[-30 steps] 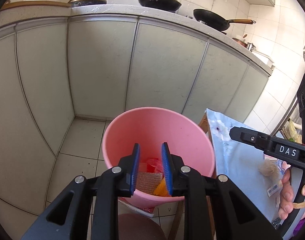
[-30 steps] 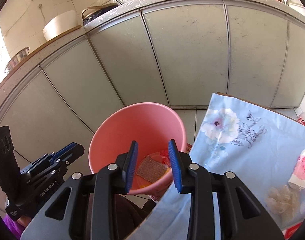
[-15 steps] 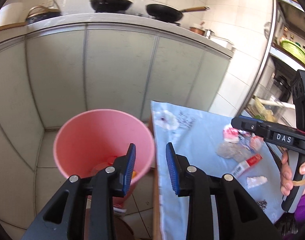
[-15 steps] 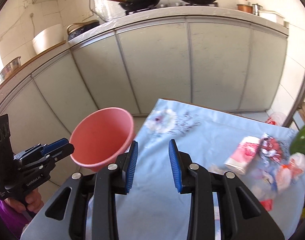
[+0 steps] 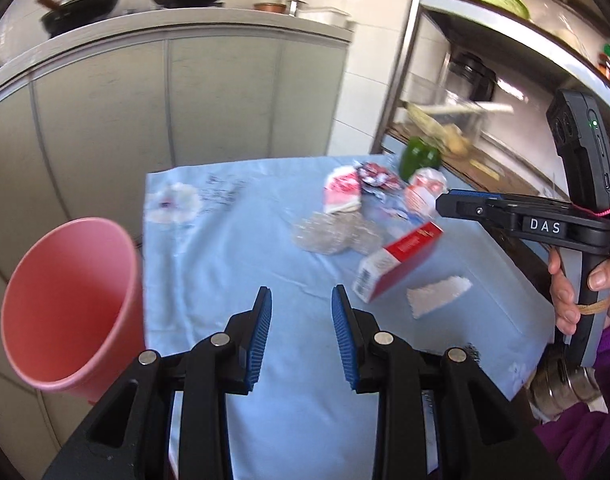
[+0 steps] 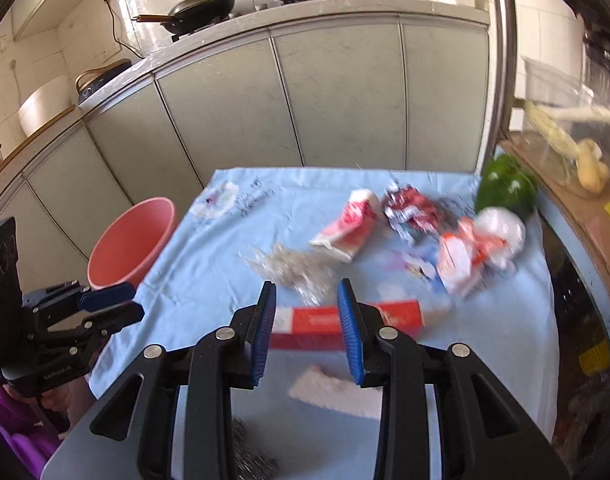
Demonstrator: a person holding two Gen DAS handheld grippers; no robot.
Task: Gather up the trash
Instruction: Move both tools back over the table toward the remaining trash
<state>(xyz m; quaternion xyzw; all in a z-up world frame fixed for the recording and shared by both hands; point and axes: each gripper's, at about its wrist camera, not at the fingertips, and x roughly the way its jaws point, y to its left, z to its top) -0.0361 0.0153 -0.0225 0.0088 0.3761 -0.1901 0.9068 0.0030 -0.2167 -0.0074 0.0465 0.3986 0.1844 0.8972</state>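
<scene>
A pink bin (image 5: 65, 304) (image 6: 131, 242) stands at the left edge of a table with a light blue cloth (image 5: 233, 248) (image 6: 209, 272). On the cloth lie a red and white box (image 5: 399, 262) (image 6: 313, 322), clear crumpled plastic (image 5: 333, 232) (image 6: 293, 270), a red and white wrapper (image 5: 343, 192) (image 6: 351, 226), a white scrap (image 5: 437, 294) (image 6: 337, 394) and more wrappers (image 6: 475, 248). My left gripper (image 5: 301, 336) is open and empty over the cloth's near part. My right gripper (image 6: 307, 332) is open and empty, just above the box.
Grey kitchen cabinets (image 6: 337, 92) with pans (image 6: 203, 4) stand behind the table. A metal shelf (image 5: 505, 36) is at the right. A green pepper (image 6: 505, 188) lies at the table's far right corner. A steel scourer (image 6: 253, 452) lies at the near edge.
Both grippers have swung right, away from above the pink bin to over the table with the trash. Both stay open and empty.
</scene>
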